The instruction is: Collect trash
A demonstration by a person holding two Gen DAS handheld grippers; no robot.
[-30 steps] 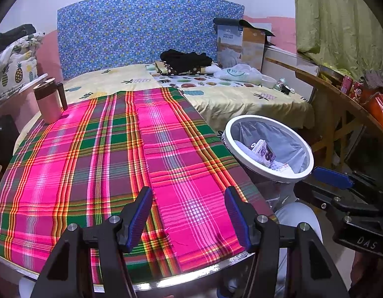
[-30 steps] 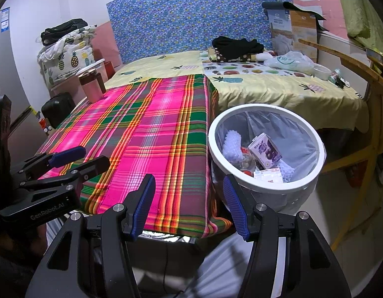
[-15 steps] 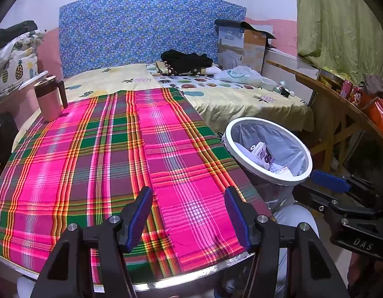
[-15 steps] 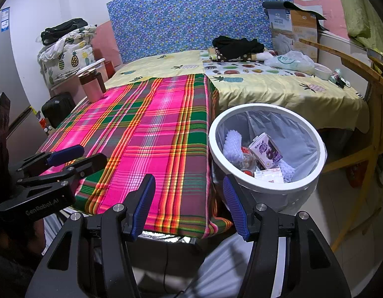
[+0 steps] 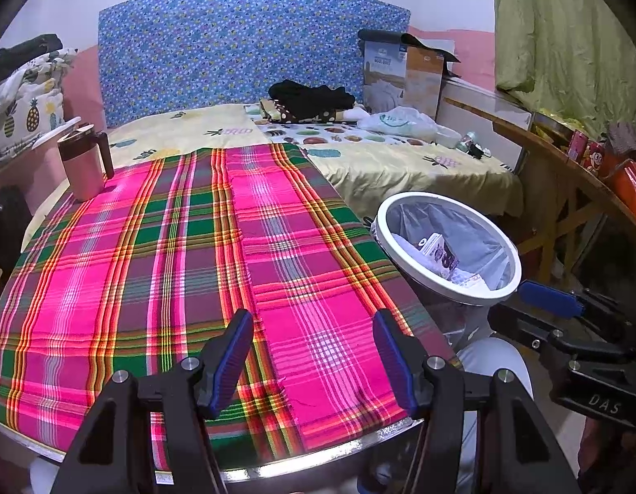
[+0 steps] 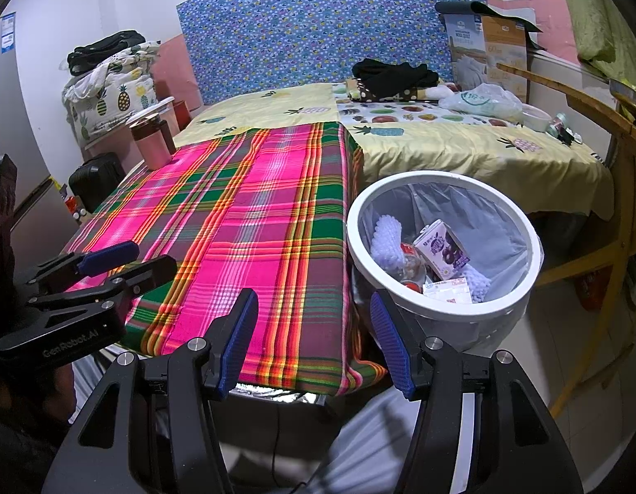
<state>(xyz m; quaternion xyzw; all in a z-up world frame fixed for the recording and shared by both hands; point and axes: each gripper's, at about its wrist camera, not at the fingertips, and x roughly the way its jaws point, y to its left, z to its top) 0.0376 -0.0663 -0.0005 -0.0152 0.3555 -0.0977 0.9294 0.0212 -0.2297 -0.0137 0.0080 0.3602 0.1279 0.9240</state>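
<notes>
Where plaid woven cloth (image 5: 194,267) ends, round white bin (image 6: 520,300).

Left gripper (image 5: 312,354) jaws wide apart, empty, angled downward; right gripper (image 6: 314,335) same.

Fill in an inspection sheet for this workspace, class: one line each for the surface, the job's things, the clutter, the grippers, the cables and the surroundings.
Surface: table under a plaid cloth; no loose trash seen on it.
Job's things: white bin with a grey liner stands beside the table's right edge; it holds a purple carton, white fluffy pieces and small wrappers.
Clutter: pink mug with a dark lid at the cloth's far left corner.
Grippers: left gripper open and empty above the near cloth; right gripper open and empty, between the table edge and the bin.
Cables: one thin dark cable under the table.
Surroundings: bed with black clothes and a plastic bag, blue headboard, cardboard box, wooden rail at right.
</notes>
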